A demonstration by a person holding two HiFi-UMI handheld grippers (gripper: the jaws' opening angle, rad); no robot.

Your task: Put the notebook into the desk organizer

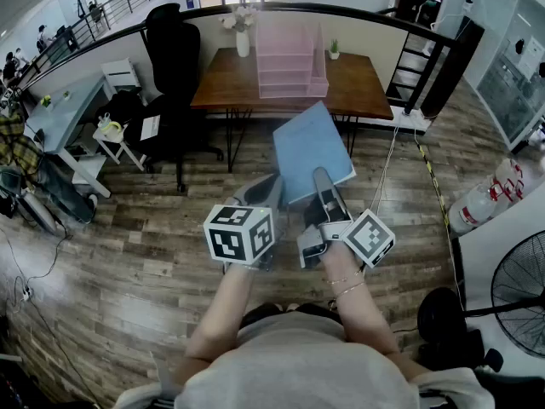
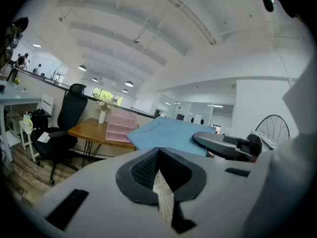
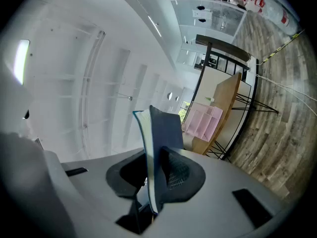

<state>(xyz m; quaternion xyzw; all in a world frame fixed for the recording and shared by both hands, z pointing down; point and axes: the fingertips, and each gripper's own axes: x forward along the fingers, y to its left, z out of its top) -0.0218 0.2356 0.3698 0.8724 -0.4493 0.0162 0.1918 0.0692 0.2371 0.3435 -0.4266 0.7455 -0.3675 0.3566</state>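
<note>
The right gripper (image 3: 153, 170) clamps the blue notebook (image 1: 311, 147) by its edge; the left gripper (image 2: 159, 177) seems closed on nothing; the pink desk organizer (image 1: 291, 58) stands on the wooden table (image 1: 358, 83).

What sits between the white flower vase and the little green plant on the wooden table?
The pink desk organizer stands between the vase and the plant on the table; the head view shows it.

The notebook (image 1: 311, 147) has its near edge hidden by the right gripper (image 1: 322, 182).
</note>
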